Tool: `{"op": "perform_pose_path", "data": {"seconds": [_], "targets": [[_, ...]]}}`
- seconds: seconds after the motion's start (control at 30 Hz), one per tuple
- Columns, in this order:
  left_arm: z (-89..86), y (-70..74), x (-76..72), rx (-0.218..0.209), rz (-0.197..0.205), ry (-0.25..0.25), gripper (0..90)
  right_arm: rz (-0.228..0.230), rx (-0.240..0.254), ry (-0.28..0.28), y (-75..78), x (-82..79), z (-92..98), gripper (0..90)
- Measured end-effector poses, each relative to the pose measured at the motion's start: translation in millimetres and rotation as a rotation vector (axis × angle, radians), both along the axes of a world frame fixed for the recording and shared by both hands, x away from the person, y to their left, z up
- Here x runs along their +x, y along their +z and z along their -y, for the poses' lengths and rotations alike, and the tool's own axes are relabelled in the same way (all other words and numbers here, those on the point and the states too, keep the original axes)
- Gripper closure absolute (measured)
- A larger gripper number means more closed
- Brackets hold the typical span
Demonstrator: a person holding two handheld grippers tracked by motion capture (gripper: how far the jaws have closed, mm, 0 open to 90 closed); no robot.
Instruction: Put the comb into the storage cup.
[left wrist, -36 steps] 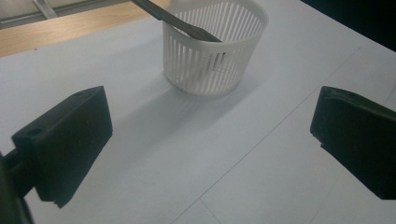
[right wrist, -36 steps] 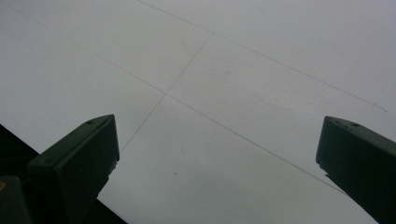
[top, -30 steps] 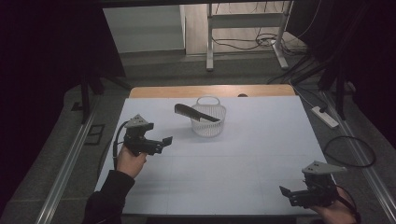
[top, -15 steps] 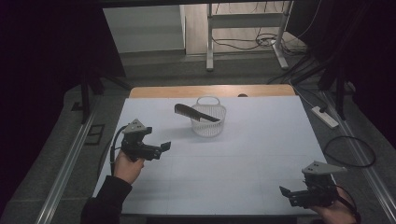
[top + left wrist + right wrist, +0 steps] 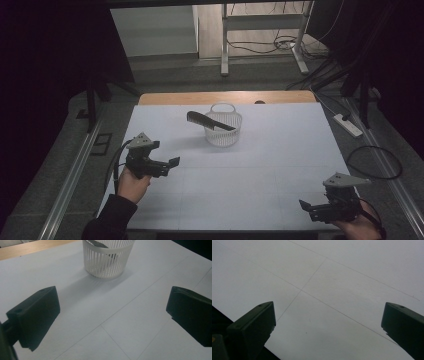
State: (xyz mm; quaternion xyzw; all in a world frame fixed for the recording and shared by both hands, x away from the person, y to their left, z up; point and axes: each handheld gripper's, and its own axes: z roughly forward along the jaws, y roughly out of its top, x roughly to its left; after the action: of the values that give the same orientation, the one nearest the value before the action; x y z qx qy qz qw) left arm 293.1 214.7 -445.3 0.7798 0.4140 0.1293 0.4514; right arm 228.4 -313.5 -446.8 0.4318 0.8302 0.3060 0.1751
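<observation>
**Inspector:** Start at the left side.

**Assistant:** The left gripper (image 5: 169, 165) is held above the white table (image 5: 280, 165) near its left edge, jaws wide apart with nothing between them. In the left gripper view the jaws face the basket (image 5: 108, 261) across bare table.

**Inspector:** The middle?

**Assistant:** The white slatted basket (image 5: 223, 131) stands upright toward the far side of the table, well apart from both grippers. A dark comb (image 5: 209, 121) lies tilted across its rim, one end sticking out to the left.

**Inspector:** The right side?

**Assistant:** The right gripper (image 5: 311, 210) sits low at the near right corner, jaws spread, empty. Its own view shows plain table surface (image 5: 342, 290) between them.
</observation>
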Motion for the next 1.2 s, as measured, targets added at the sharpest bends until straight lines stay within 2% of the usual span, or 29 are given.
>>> {"op": "perform_pose_path", "data": {"seconds": [1.2], "targets": [[-20.5, 0.2, -38.7, -0.012, -0.011, 0.038, 0.0, 0.000, -0.002, -0.003, 0.0, 0.0, -0.3, 0.0]]}}
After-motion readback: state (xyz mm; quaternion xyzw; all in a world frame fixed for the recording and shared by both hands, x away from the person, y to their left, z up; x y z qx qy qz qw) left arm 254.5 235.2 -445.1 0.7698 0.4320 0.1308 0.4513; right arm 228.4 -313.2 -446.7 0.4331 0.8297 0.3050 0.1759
